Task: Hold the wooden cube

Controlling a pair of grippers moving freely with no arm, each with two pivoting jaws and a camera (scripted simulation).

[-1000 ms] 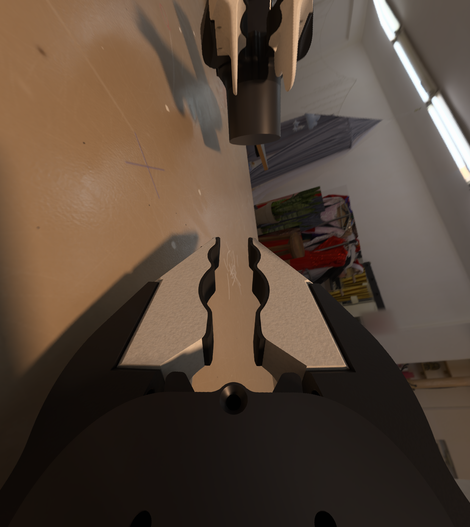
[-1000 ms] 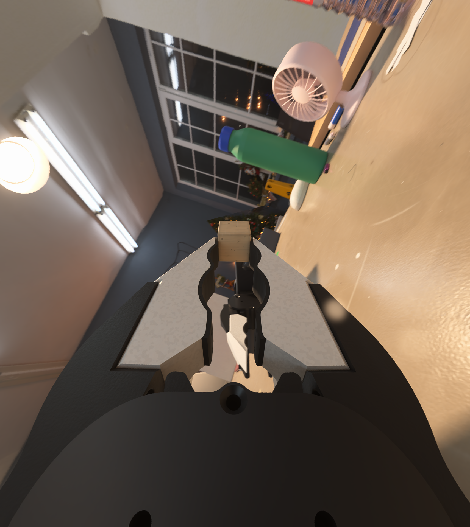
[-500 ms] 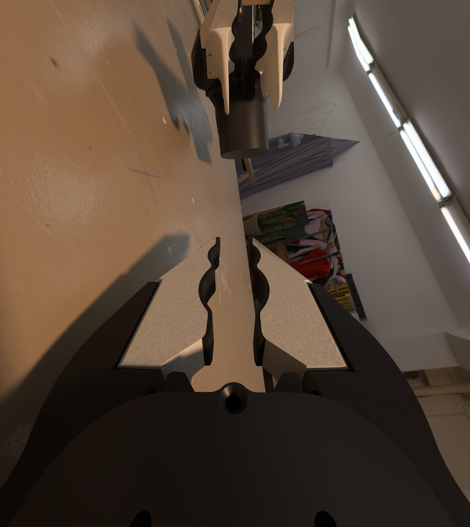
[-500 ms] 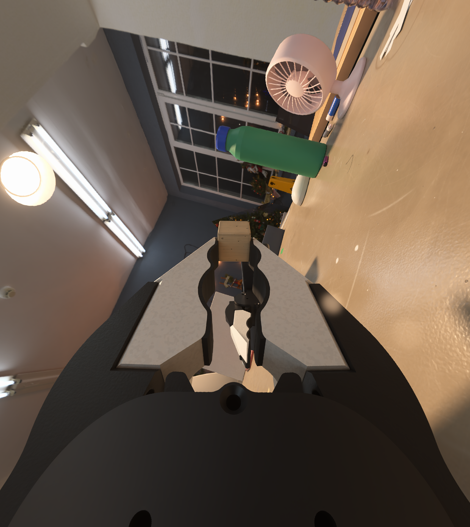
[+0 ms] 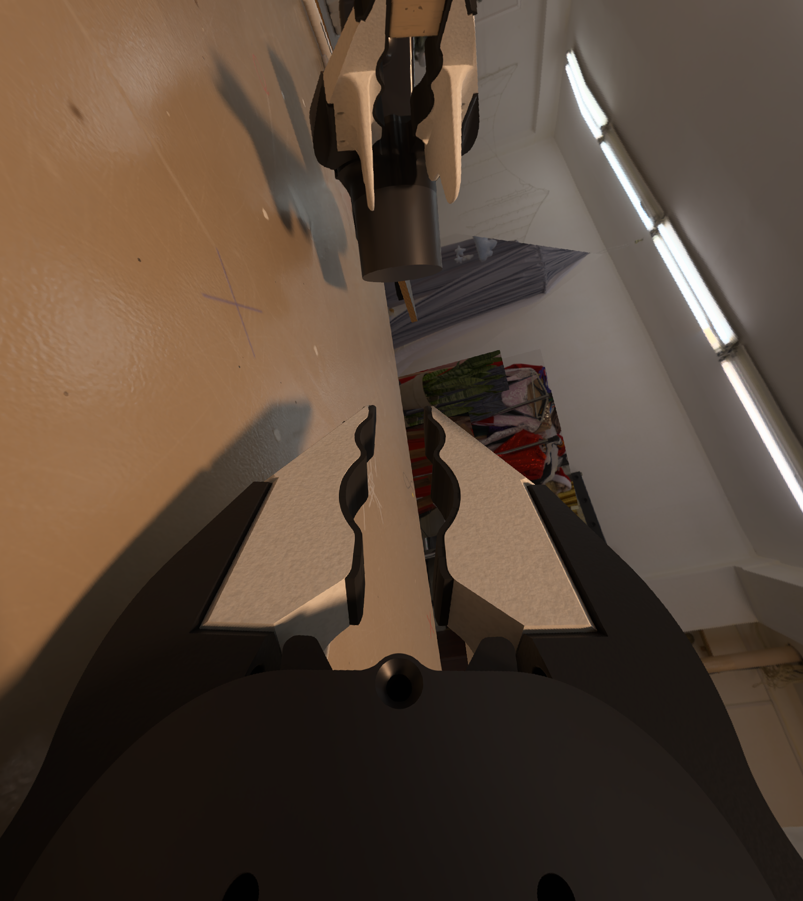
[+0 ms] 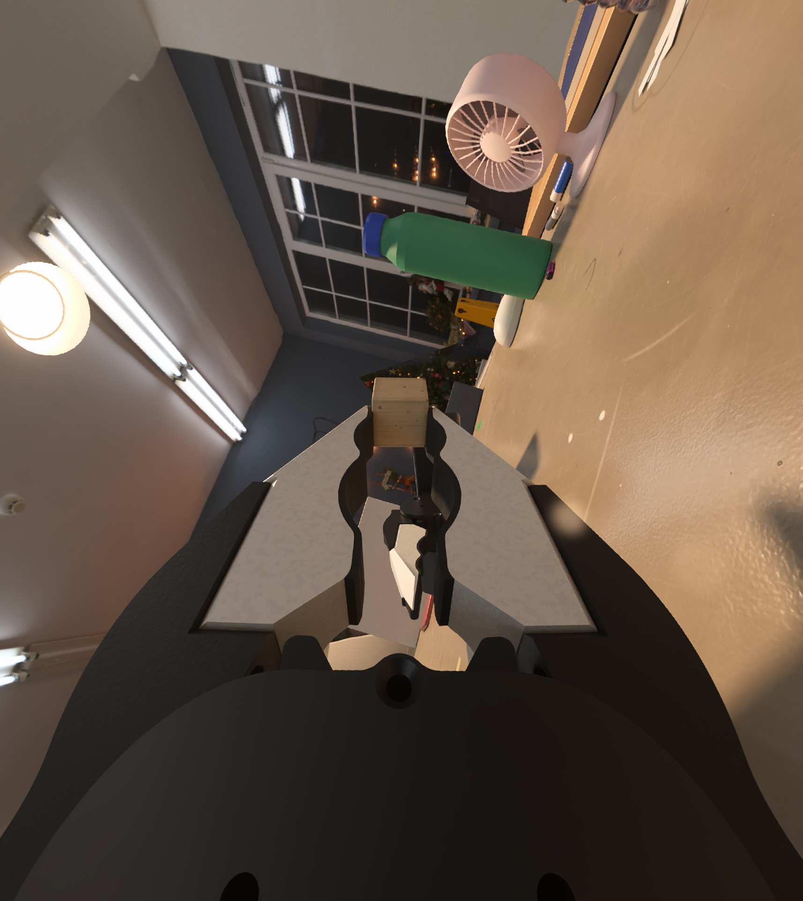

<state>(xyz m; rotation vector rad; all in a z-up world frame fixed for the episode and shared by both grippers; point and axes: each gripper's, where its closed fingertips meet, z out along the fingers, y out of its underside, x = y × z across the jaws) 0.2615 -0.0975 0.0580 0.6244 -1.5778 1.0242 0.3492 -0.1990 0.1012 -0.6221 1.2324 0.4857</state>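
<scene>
The wooden cube [image 6: 399, 412] is a small pale block clamped between my right gripper's [image 6: 400, 424] fingertips, held in the air beside the tan table [image 6: 682, 439]. In the left wrist view the cube [image 5: 414, 22] shows at the top edge, between the right gripper's [image 5: 416, 7] cream fingers [image 5: 350, 78]. My left gripper [image 5: 403, 419] is empty, its jaws a cube's width apart, close to the table [image 5: 97, 341] and apart from the cube. It also shows small between the right gripper's fingers in the right wrist view [image 6: 411, 560].
A green bottle with a blue cap [image 6: 467, 253] stands on the table beyond the cube. A pink desk fan [image 6: 501, 127], a blue marker [image 6: 562, 180] and a white rounded object [image 6: 506, 319] are near it.
In the left wrist view the right gripper has come lower and larger in frame, and the cube now shows at the top. The cube stays clamped in the right gripper.
</scene>
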